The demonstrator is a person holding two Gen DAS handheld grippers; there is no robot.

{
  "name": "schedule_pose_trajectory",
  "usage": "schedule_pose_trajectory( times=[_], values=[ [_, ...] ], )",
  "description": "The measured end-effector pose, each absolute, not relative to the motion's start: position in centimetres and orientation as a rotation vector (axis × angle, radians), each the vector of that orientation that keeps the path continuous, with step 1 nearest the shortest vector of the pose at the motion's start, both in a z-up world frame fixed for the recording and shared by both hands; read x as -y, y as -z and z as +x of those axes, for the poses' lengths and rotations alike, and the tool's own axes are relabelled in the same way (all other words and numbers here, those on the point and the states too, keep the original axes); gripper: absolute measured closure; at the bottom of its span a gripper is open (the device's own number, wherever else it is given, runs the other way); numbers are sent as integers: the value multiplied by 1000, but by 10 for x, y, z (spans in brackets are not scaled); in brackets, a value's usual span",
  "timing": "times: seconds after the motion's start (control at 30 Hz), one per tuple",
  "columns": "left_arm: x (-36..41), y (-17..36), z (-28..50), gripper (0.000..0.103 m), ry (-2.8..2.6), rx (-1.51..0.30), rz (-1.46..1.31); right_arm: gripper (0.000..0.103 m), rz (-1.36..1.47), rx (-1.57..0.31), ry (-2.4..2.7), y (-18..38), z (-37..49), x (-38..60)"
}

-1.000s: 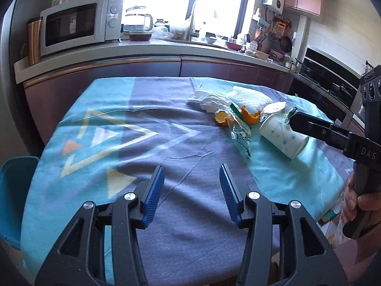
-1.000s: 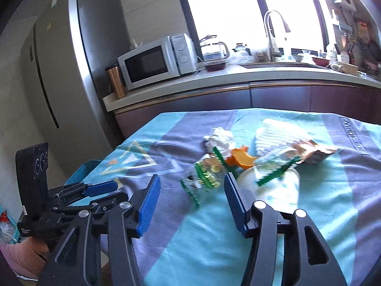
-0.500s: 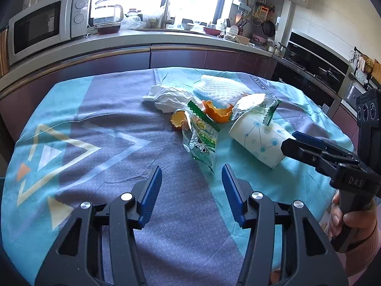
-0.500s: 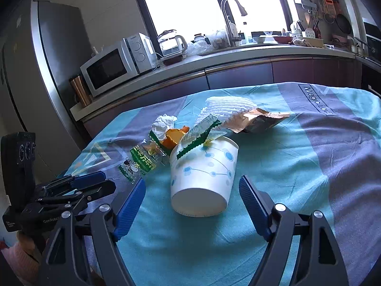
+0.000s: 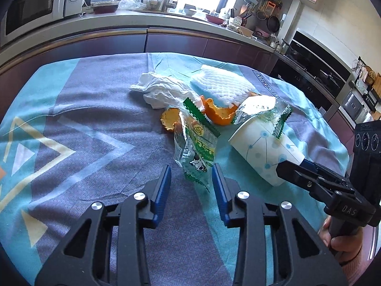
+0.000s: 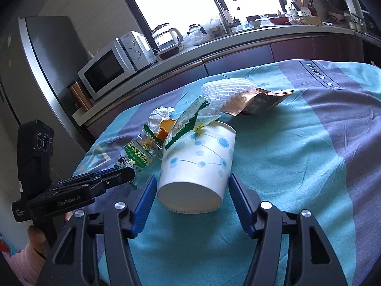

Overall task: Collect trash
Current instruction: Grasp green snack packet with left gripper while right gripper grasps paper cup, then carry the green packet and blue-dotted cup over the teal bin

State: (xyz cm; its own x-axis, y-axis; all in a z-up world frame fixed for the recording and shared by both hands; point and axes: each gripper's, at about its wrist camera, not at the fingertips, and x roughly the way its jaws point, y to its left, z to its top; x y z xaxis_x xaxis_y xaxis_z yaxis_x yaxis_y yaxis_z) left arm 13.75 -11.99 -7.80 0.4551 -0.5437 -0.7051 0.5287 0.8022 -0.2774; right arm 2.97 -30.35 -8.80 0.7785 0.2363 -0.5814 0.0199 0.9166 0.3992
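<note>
The left gripper [image 5: 191, 178] has its jaws apart, and they have just been closing. The lower end of a clear green wrapper [image 5: 196, 150] lies between the two blue pads, but the pads do not press on it. Beyond these jaws an orange peel [image 5: 220, 114] lies on the surface [image 5: 95, 131], which is covered with a blue and purple cloth. A crumpled tissue [image 5: 164, 90] lies farther away, to the left of the peel, and a white foam net [image 5: 221, 87] lies behind the peel.

The right gripper [image 6: 191, 190] also has its jaws apart, and they have just been closing too. A paper cup [image 6: 197, 159] lies on its side between them, with its bottom toward the camera. In this view a narrow gap shows on each side of the cup, so it is not clamped. A second green wrapper [image 6: 190, 124] sticks out of the mouth of the cup, at the far end from the jaws. A brown foil bag [image 6: 257, 97] lies beyond the cup, well ahead of the right jaws.

A hand [image 5: 343, 243] holds the handle of the right gripper.
</note>
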Motion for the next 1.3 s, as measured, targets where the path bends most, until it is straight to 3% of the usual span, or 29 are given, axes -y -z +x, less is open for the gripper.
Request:
schedule_pose_trajectory(
  times=[0.37, 1.3],
  values=[
    [109, 73, 132, 89, 685, -869, -39, 45, 456, -661, -154, 87, 19, 308],
    [-19, 47, 79, 89, 509, -752, -80, 46, 395, -671, -420, 67, 30, 226]
  ],
)
